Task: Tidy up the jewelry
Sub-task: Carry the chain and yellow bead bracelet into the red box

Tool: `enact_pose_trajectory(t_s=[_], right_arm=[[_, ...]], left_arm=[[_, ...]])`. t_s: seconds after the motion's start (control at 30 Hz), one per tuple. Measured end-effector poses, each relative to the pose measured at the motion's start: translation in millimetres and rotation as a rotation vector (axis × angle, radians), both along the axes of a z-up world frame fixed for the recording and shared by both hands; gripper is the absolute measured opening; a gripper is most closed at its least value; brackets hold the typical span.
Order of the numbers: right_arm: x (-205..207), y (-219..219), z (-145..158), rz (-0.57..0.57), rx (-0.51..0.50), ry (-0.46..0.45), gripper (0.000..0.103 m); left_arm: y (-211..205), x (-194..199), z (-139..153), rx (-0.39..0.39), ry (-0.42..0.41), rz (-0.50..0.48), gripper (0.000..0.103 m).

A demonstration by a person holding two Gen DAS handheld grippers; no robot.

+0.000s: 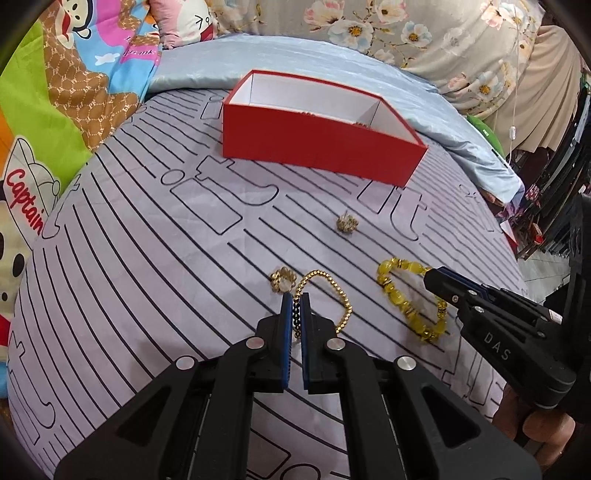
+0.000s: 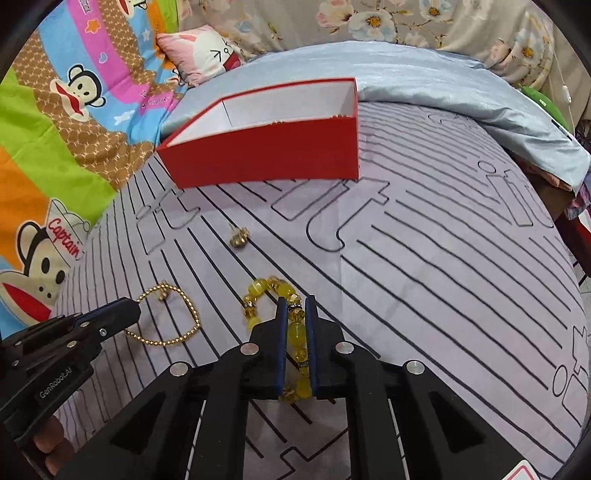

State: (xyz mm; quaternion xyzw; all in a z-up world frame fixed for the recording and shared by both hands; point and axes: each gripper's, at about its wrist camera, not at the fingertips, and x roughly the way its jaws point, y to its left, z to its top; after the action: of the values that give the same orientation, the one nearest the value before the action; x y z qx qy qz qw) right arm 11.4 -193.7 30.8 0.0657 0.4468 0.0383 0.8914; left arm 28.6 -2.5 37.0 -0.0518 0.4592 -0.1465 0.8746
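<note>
An open red box (image 1: 314, 147) with a white inside stands at the far side of the striped sheet; it also shows in the right wrist view (image 2: 266, 151). My left gripper (image 1: 295, 301) is shut on one side of the gold chain bracelet (image 1: 341, 299), which lies on the sheet (image 2: 173, 325). My right gripper (image 2: 295, 306) is shut on the yellow bead bracelet (image 2: 295, 332), seen from the side in the left wrist view (image 1: 402, 291). A gold flower earring (image 1: 282, 278) lies just left of the left fingers. A second gold earring (image 1: 347, 223) lies nearer the box (image 2: 239, 236).
The grey sheet with black stripes (image 1: 147, 240) covers the bed. A colourful cartoon blanket (image 1: 55, 110) lies at the left. A pale blue quilt (image 2: 443, 85) lies behind the box, with a floral cover (image 1: 406, 33) beyond it. The bed edge drops off at the right.
</note>
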Motion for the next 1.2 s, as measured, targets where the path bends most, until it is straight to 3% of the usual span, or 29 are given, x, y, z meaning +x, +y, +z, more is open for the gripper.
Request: enact_pose_trajectory(t_s=[0.4,0.67,1.0,1.2], right_arm=[[7,4,51,0.020,0.030,-0.105,0.009],[32,0,78,0.031,0.029,-0.159,0.009],[108,-3,113,0.044,0.037,-0.217,0.009],[169,-2,114,0.051,0.057,-0.210,0.009]], left_arm=[[-4,9,51,-0.032,-0.098,-0.022,0.004],[-7,43,82,-0.033,-0.158,-0.020,0.004],[-21,123,118,-0.006,-0.247,-0.003,0.004],[-28,171,113,0.009,-0.237,0.015,0.004]])
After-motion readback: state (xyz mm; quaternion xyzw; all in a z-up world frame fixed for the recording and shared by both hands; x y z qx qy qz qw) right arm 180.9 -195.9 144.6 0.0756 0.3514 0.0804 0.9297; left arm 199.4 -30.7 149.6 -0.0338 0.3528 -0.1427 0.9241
